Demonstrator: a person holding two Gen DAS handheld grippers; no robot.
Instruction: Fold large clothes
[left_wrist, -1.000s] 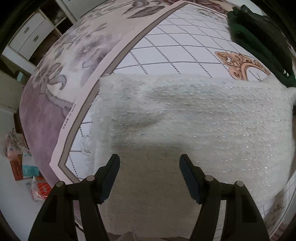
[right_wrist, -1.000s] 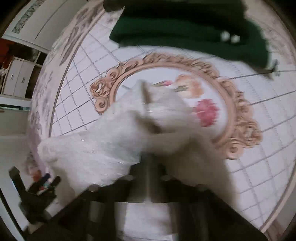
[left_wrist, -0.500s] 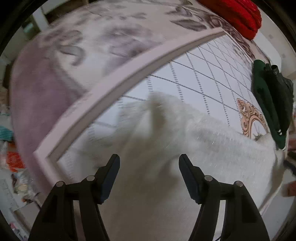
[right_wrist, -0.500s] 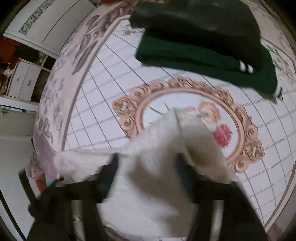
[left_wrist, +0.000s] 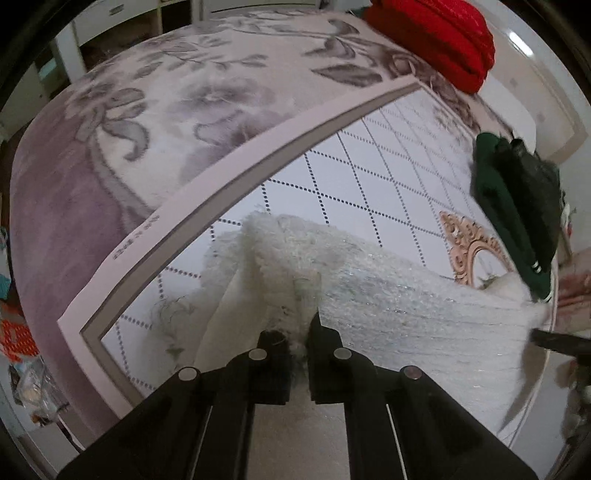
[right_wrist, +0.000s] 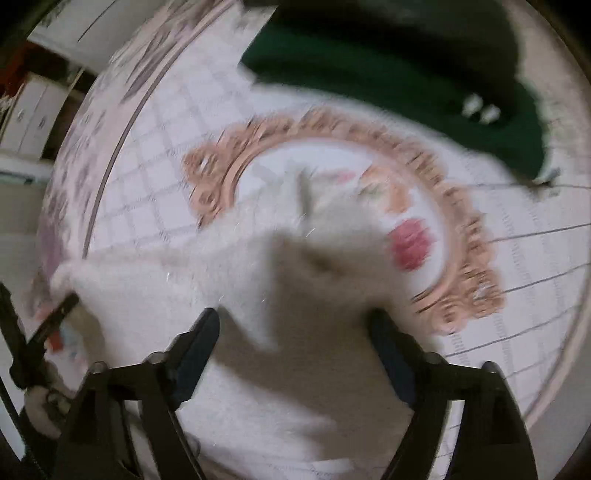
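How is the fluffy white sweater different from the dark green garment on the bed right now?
The white sweater is fuzzy, spread out and bunched where the left gripper pinches it. The dark green garment is smoother, neatly folded, untouched, with another dark piece on it. Both lie on the patterned bedspread.

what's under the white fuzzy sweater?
The white fuzzy sweater lies on the patterned bedspread, covering part of its peach medallion. Anything else beneath it is hidden.
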